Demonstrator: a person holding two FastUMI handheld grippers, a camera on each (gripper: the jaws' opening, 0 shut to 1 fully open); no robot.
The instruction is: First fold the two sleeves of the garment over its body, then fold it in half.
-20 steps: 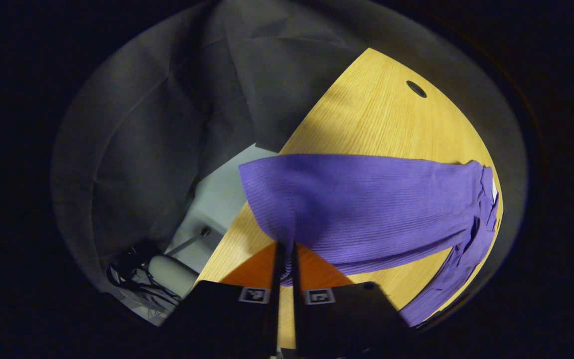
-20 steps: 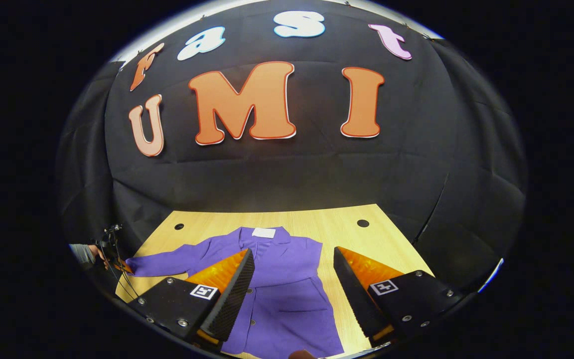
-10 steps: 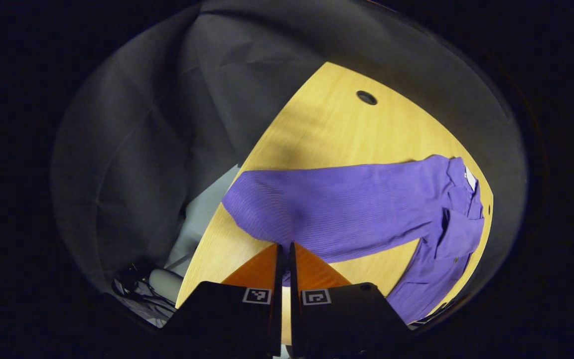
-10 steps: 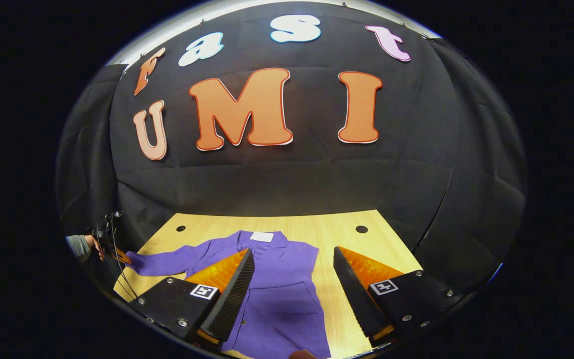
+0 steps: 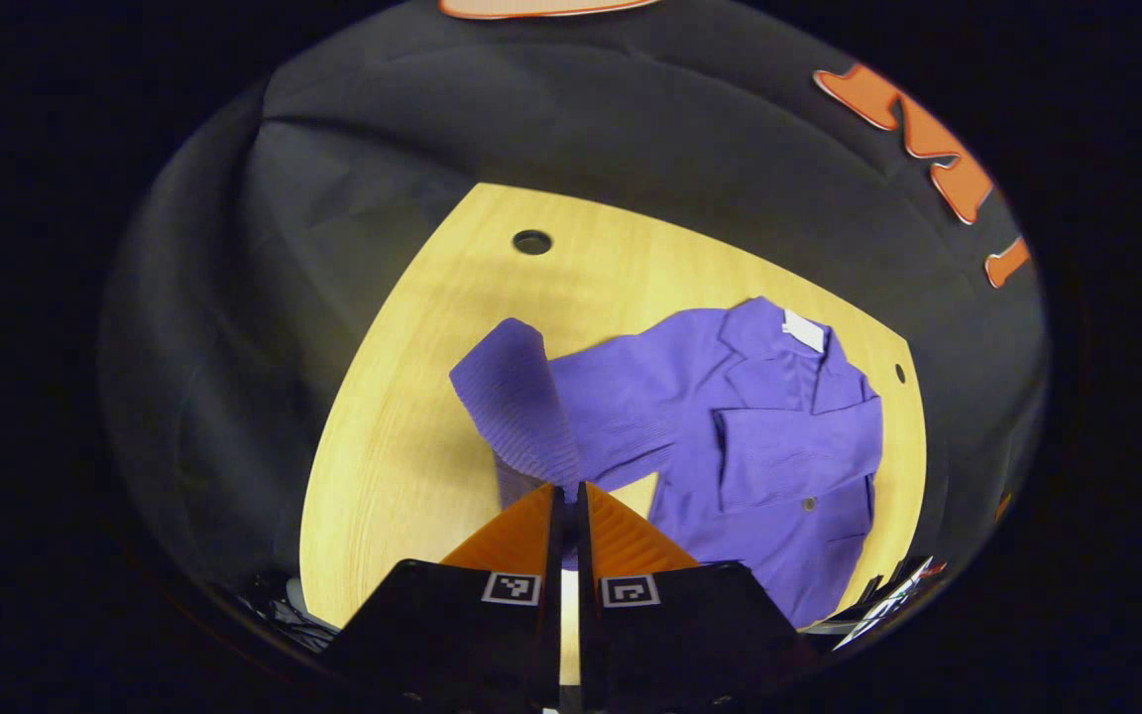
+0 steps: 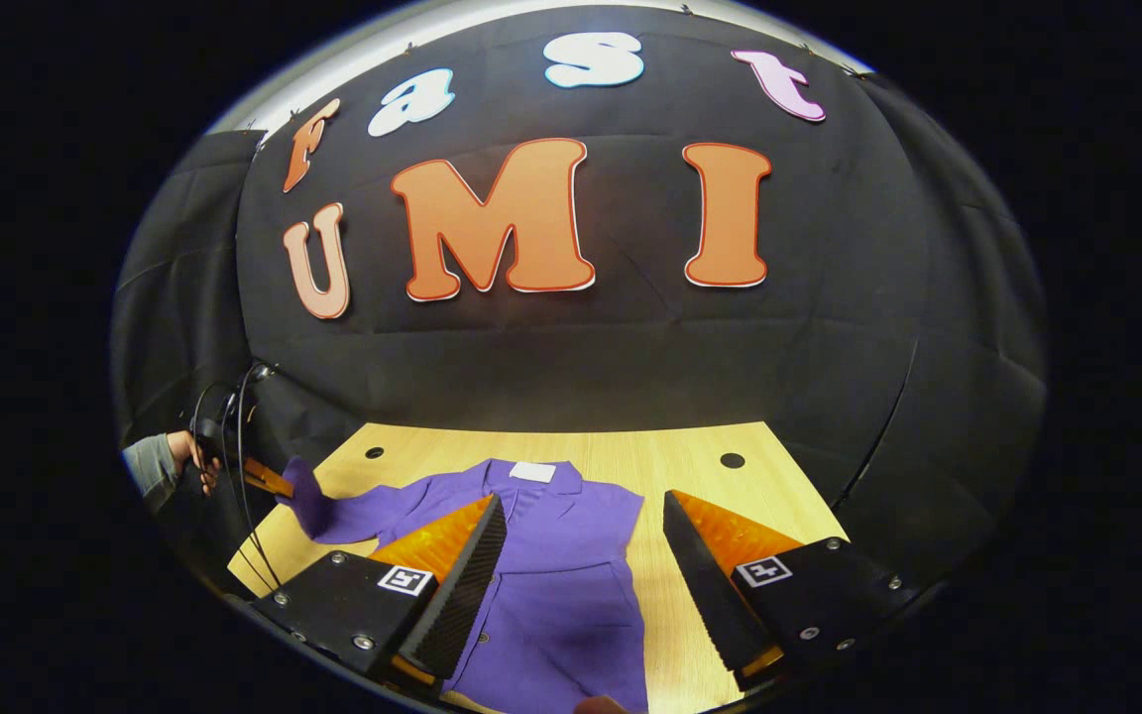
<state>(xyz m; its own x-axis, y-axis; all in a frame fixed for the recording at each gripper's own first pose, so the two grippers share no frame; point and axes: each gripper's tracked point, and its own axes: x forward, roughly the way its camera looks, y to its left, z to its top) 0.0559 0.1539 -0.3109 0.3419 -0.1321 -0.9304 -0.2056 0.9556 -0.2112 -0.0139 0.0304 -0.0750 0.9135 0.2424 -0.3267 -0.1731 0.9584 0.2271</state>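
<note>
Left gripper (image 5: 565, 488) is clenched on sleeve (image 5: 521, 407) cuff, lifted. Sleeve is best carried toward 2 o'clock, laid flat across jacket (image 5: 779, 446). Right gripper (image 6: 586, 555) is held released above.

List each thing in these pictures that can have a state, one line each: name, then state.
Left gripper: shut on the sleeve cuff.
Right gripper: open, holding nothing, above the jacket.
Left sleeve: cuff lifted, bent upward, partly folded.
Right sleeve: folded across the body.
Jacket: flat on the table, not halved.
</note>
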